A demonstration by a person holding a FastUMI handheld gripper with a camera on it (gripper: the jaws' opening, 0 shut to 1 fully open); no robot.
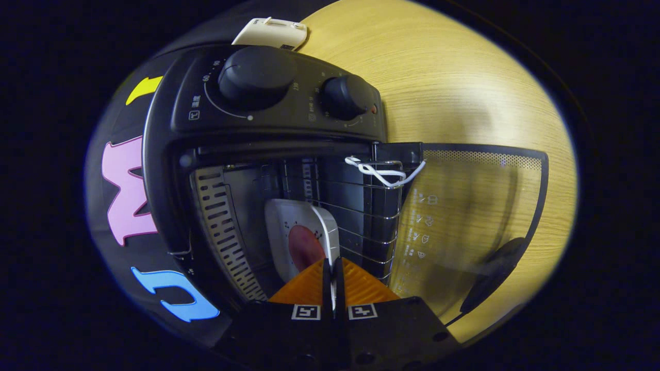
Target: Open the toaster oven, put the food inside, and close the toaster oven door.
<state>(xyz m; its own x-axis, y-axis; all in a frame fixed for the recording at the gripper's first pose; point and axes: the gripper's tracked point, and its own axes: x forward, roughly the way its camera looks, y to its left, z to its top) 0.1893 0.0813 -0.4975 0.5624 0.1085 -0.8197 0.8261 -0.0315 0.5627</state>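
Jaws (333,278) pinching plate (301,237) rim edge-on, plate w/ food (305,247) just ahead, inside toaster oven (268,154); open door (474,226) lies beside on surface (464,77).

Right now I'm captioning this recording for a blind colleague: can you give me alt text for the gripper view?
The gripper holds a white plate of reddish food by its rim, jaws shut, inside the open toaster oven beside the wire rack. The glass door lies open over the wooden table; two black knobs sit on the oven's front.
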